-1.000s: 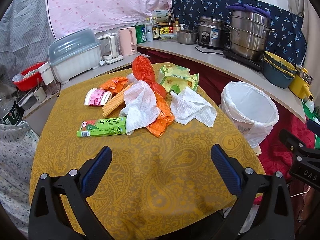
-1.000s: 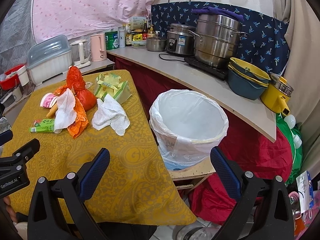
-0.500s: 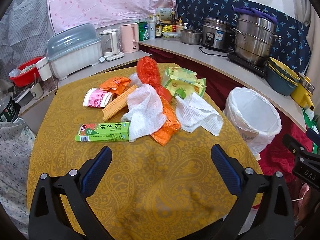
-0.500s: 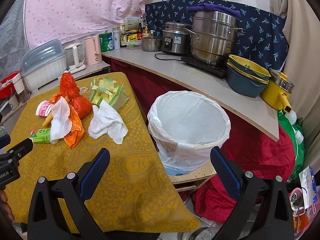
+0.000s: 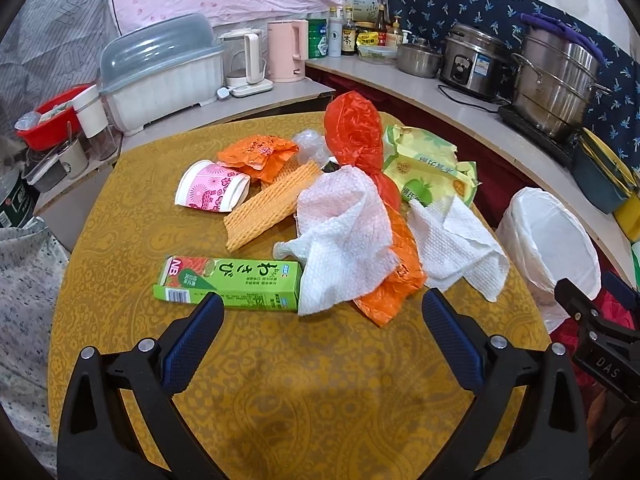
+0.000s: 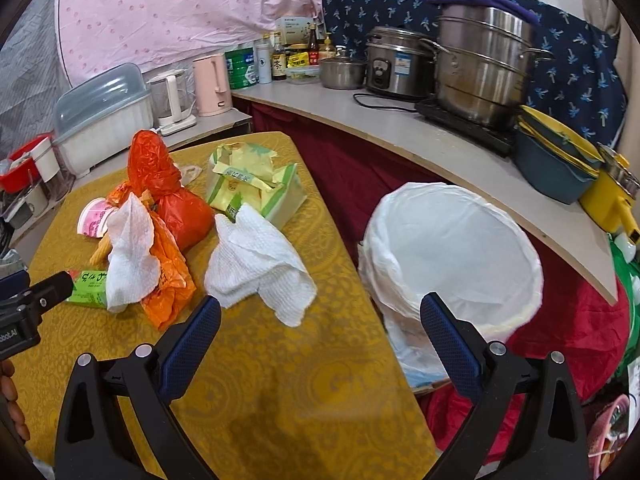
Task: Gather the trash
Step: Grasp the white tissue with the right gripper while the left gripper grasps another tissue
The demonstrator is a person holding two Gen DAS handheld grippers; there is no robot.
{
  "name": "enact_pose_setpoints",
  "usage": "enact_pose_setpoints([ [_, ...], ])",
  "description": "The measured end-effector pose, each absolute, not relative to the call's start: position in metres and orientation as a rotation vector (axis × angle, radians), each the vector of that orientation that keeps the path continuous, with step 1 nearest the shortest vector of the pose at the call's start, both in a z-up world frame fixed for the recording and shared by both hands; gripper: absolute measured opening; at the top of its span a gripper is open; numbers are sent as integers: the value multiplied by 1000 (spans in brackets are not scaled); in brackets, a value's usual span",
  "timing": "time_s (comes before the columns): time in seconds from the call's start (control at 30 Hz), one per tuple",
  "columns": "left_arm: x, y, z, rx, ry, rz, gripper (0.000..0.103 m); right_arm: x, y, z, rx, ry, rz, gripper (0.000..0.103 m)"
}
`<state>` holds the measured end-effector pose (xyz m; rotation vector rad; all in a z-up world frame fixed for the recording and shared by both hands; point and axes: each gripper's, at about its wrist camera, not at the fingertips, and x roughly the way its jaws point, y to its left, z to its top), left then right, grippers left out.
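Trash lies in a heap on the yellow patterned table (image 5: 320, 400): a green carton (image 5: 232, 282), a pink paper cup (image 5: 212, 192) on its side, a ridged orange wrapper (image 5: 268, 210), an orange-red plastic bag (image 5: 356, 136), two white paper towels (image 5: 344, 236) (image 6: 260, 264) and a yellow-green package (image 5: 432, 176). A bin lined with a white bag (image 6: 452, 252) stands right of the table. My left gripper (image 5: 320, 324) is open, just short of the carton and towel. My right gripper (image 6: 320, 328) is open over the table's right edge, between the towel and the bin.
A counter (image 6: 400, 128) curves behind the table and bin, with steel pots (image 6: 480, 64), a rice cooker, bowls, bottles and a pink kettle (image 5: 284, 52). A white dish box (image 5: 160, 80) and a red basin stand at the left. Red cloth hangs below the counter.
Both grippers have moved forward and a little left toward the heap, so the trash looks bigger and nearer. The jaws stayed open and no piece of trash moved.
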<state>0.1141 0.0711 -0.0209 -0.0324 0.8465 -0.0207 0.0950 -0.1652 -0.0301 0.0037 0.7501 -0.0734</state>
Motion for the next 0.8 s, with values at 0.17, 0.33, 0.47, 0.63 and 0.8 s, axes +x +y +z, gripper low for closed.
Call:
enact_pose_setpoints([
  [0.17, 144, 74, -36, -32, 877, -24, 95, 132, -157, -47, 19, 778, -53, 86],
  [0.33, 175, 78, -52, -40, 897, -32, 93, 166, -149, -66, 16, 804, -28, 86],
  [0.47, 197, 78, -67, -55, 934, -58, 81, 190, -143, -82, 12, 831, -27, 85],
  [0.63, 208, 77, -79, -69, 974, -101, 59, 204, -136, -95, 23, 864, -11, 75],
  [0.8, 208, 80, -80, -100, 1009, -176, 23, 204, -128, -100, 21, 875, 29, 47],
])
